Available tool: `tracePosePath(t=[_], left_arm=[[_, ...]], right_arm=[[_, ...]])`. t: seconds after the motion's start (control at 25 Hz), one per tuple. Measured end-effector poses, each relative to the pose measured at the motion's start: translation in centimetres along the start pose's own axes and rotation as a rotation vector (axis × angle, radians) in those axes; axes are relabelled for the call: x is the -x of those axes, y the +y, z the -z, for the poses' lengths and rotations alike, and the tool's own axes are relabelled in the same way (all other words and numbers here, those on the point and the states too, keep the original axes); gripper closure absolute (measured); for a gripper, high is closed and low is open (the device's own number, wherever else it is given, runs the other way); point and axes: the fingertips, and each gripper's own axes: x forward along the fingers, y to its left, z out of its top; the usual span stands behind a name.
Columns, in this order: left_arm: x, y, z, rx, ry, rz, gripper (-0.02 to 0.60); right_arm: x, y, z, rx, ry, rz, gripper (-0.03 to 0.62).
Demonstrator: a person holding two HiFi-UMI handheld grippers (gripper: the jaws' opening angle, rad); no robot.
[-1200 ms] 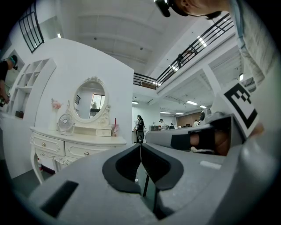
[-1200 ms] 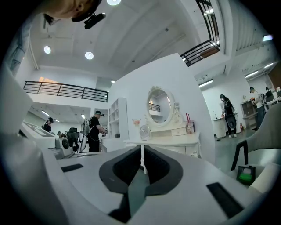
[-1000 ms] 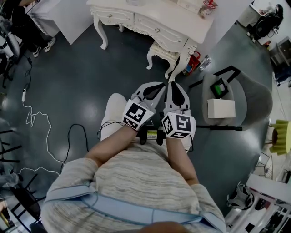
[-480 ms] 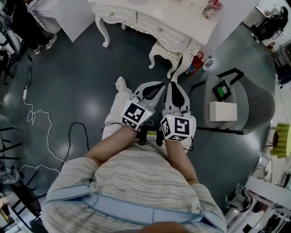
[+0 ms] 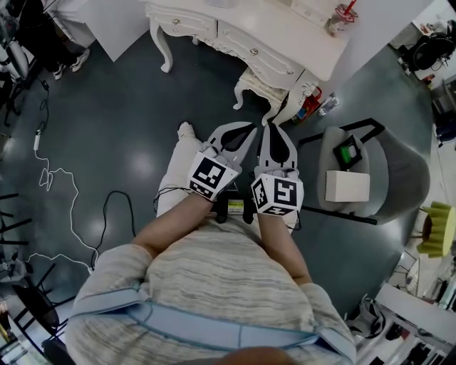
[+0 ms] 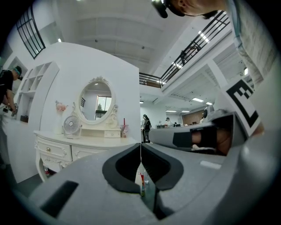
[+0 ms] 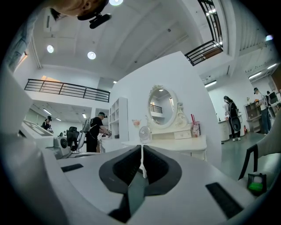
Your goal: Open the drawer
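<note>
Beyond the grey floor (image 5: pixel 121 121), the vanity (image 5: pixel 313 44) drawer (image 5: pixel 267 60) looks light; I'd pinch its small, slippery knob (image 5: pixel 254 51). Left gripper (image 5: pixel 246 130) and right gripper (image 5: pixel 272 132) are closed, empty.

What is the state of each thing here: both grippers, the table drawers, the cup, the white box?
Left gripper: shut, empty.
Right gripper: shut, empty.
Drawers: closed, fronts flush with the dressing table.
Cup: upright on that table.
White box: lying flat on the grey chair.

The person's forearms (image 5: pixel 281 246) reach forward side by side. The left gripper (image 5: pixel 244 129) lies just beside the right gripper (image 5: pixel 271 128), both pointing level. Each has its jaws pressed together.
</note>
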Motion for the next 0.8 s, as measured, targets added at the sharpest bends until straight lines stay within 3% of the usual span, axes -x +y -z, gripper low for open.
tracePosePath(t=[0.8], left_arm=[[-7.8,7.1,-0.2,-0.005,-0.005,-0.001,0.568]], right_arm=[[-9.2,-3.0,0.2,-0.029,0.011,-0.037,0.583]])
